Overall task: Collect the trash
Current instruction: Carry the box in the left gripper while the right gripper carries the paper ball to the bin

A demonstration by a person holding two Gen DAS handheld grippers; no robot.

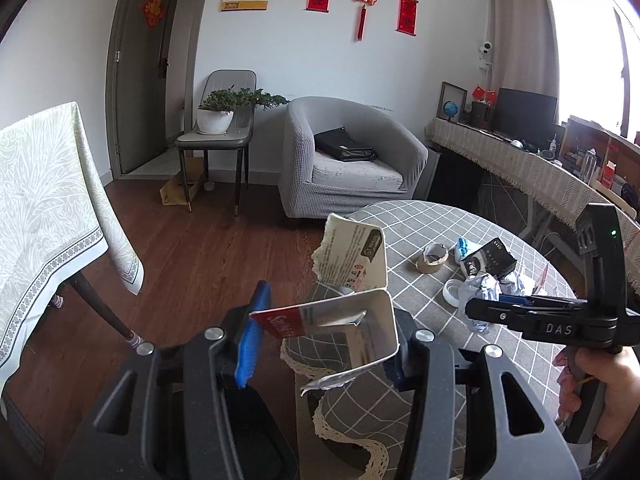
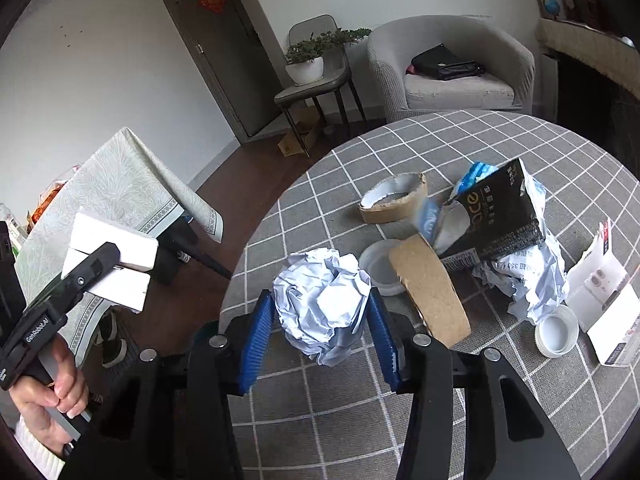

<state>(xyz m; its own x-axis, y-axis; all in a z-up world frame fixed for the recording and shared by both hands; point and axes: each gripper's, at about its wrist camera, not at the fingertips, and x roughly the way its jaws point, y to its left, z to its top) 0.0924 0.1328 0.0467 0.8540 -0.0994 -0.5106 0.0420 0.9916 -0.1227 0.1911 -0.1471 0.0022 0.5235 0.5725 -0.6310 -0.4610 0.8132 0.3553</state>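
My left gripper (image 1: 324,340) is shut on a torn white carton (image 1: 352,276) with red print and holds it in the air beside the round table (image 1: 448,224); it also shows in the right wrist view (image 2: 116,264). My right gripper (image 2: 320,324) is shut on a crumpled ball of white paper (image 2: 320,300), its blue pads (image 2: 254,344) against both sides, just above the grey checked cloth (image 2: 360,392). The right gripper shows in the left wrist view (image 1: 480,308), over the trash pile.
On the table lie a cardboard tape ring (image 2: 394,200), a brown cardboard strip (image 2: 432,288), a black torn packet (image 2: 496,216), more crumpled paper (image 2: 528,280), white lids (image 2: 558,330) and a white box (image 2: 608,312). A second table (image 1: 44,184), chair (image 1: 224,120) and armchair (image 1: 348,152) stand around.
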